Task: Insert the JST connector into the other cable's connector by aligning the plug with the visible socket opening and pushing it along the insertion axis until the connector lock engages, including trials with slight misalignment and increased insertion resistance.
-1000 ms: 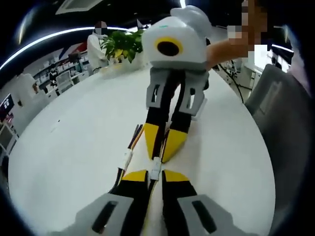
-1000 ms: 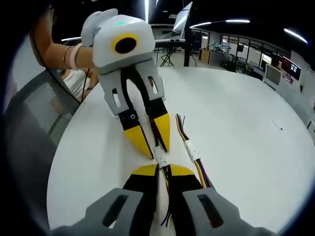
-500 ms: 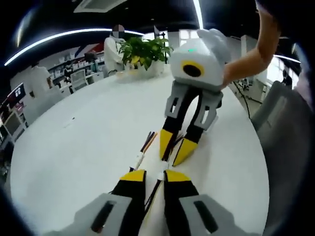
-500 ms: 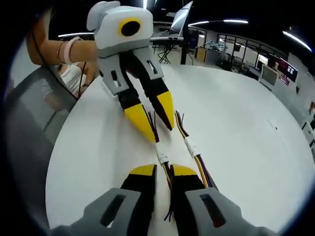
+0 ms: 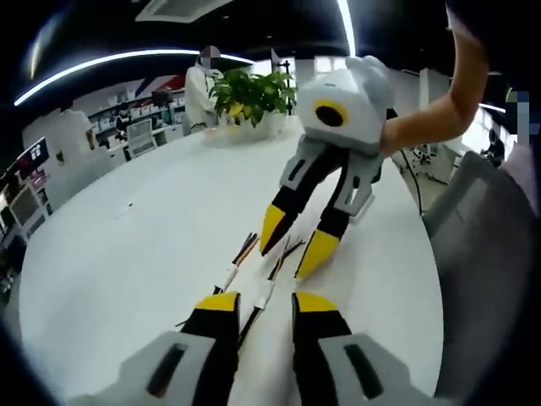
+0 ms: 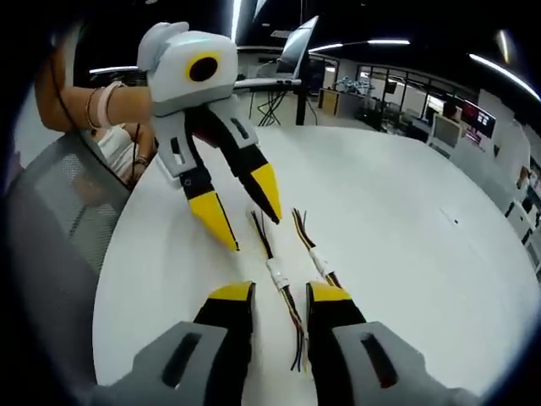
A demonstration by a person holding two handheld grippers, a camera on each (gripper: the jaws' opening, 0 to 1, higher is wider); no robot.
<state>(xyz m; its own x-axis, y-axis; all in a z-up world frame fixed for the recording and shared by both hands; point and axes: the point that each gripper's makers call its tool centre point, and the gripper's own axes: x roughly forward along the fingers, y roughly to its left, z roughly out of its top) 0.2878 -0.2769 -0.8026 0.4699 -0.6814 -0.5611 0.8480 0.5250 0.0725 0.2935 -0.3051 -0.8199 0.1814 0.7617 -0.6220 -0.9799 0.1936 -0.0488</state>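
JST connector (image 6: 277,274), white, w/ its cable lies flat on white counter (image 6: 406,228), mated pair by the look. Second cable (image 6: 319,260) just beside it. Left gripper (image 5: 258,302) and right gripper (image 6: 280,292) both w/ jaws spread, gripping nothing, one on each end of connector.

Smooth matt white bench (image 5: 127,254) under my view, glossy yellow-and-black plastic tips on the hand-held gripper (image 5: 292,245), thin plastic-sheathed wires (image 6: 292,317), grey mesh-fabric chair (image 6: 59,220)
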